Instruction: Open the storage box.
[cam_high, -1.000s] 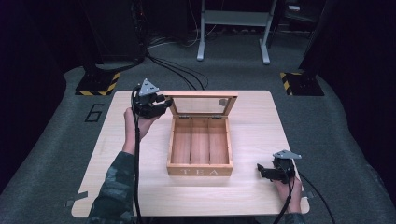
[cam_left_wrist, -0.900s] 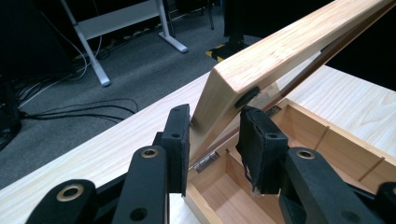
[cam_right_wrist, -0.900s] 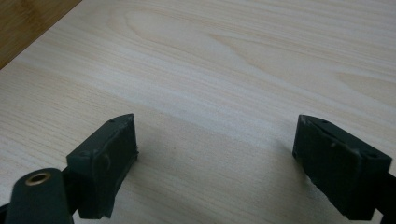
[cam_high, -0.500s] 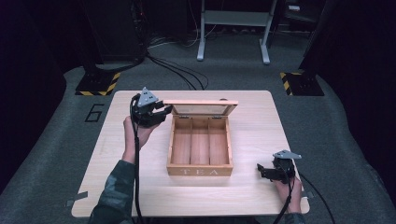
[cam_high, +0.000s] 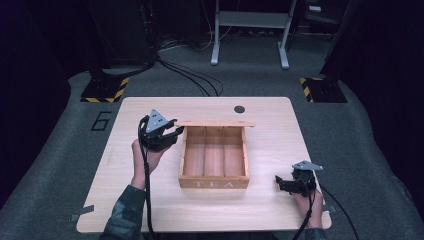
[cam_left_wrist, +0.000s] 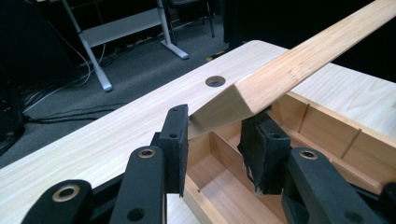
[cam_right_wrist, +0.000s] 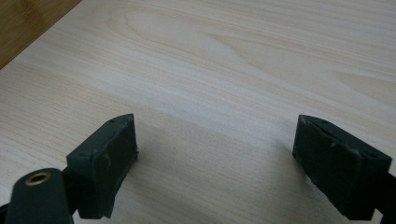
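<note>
where the left gripper (cam_left_wrist: 215, 135) has its jaws clamped on the left corner of the lid (cam_high: 215, 123), the pale wooden tea box (cam_high: 214, 183) sits mid-table with that lid half raised over three bare compartments. right gripper (cam_high: 286, 184) rests near the table's (cam_high: 260, 107) right edge, jaws wide apart, holding nothing.
</note>
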